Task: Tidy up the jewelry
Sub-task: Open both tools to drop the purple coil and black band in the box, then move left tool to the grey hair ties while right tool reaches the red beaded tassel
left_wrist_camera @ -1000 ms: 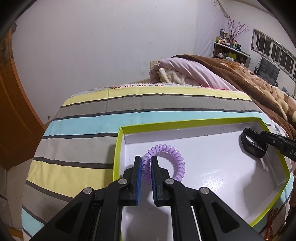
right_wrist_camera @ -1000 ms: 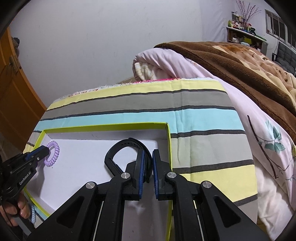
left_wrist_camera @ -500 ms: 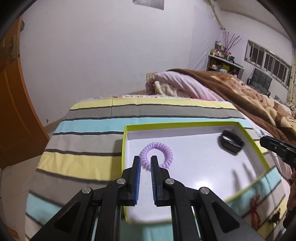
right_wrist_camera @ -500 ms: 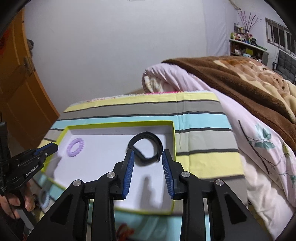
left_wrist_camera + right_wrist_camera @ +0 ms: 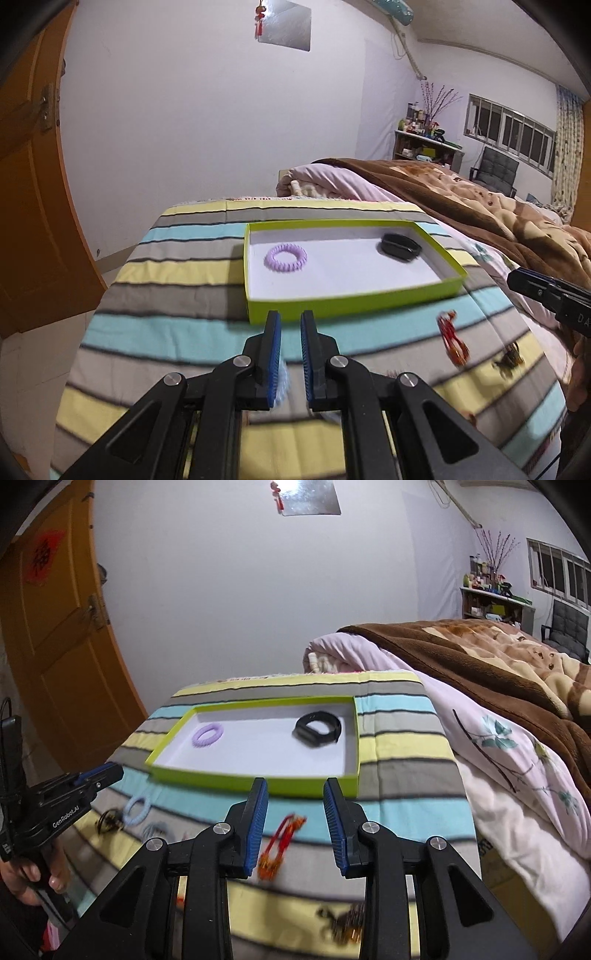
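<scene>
A green-rimmed white tray (image 5: 354, 299) (image 5: 255, 777) lies on the striped cloth. In it are a purple coil hair tie (image 5: 285, 257) (image 5: 208, 734) at the left and a black band (image 5: 400, 246) (image 5: 318, 728) at the right. My left gripper (image 5: 290, 325) is open with a narrow gap, empty, pulled back in front of the tray; a pale blue coil tie (image 5: 283, 384) lies under its left finger. My right gripper (image 5: 295, 794) is wide open and empty, above a red beaded bracelet (image 5: 282, 840) (image 5: 451, 338).
On the cloth in front of the tray lie a pale blue coil tie (image 5: 136, 810), a dark hair clip (image 5: 108, 821) (image 5: 509, 360) and a gold-brown piece (image 5: 343, 925). A brown blanket (image 5: 480, 218) and pink quilt (image 5: 498, 760) lie to the right. An orange door (image 5: 55, 627) stands at left.
Both grippers let go of the purple tie and the black band in the tray, then pulled back and up. The right jaws opened wide; loose jewelry on the cloth came into view.
</scene>
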### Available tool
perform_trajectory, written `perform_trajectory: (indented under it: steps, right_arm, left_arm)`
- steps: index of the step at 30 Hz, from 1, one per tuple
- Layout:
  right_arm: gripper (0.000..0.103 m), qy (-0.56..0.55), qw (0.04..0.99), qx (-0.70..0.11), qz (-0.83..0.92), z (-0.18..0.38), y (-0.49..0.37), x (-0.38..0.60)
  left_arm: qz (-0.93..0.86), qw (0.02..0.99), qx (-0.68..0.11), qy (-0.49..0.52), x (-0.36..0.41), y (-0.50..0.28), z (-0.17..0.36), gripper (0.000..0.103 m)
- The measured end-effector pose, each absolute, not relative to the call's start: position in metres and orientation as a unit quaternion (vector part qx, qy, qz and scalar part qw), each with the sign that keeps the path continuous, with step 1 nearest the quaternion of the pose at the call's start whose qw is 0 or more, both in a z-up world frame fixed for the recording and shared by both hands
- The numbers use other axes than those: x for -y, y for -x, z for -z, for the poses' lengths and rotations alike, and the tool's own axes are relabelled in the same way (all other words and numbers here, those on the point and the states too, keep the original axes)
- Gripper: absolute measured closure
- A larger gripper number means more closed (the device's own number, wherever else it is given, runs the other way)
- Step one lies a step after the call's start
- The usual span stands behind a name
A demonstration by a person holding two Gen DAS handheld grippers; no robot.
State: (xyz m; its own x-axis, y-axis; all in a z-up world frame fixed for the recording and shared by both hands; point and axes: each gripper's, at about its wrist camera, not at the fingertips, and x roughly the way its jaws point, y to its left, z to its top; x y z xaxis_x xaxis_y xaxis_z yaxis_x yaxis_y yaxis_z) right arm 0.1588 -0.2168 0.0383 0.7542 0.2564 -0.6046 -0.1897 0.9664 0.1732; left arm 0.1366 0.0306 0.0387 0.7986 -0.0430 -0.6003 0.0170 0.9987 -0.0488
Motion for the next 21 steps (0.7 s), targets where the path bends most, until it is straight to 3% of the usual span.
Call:
perform_trajectory:
  steps: [21]
  right_arm:
    - [0.071, -0.029, 0.928, -0.34, -0.148, -0.019, -0.054, 0.209]
  left_arm:
    - [0.021, 0.952, -0.302, 0.033, -0.03, -0.019, -0.034, 0.093]
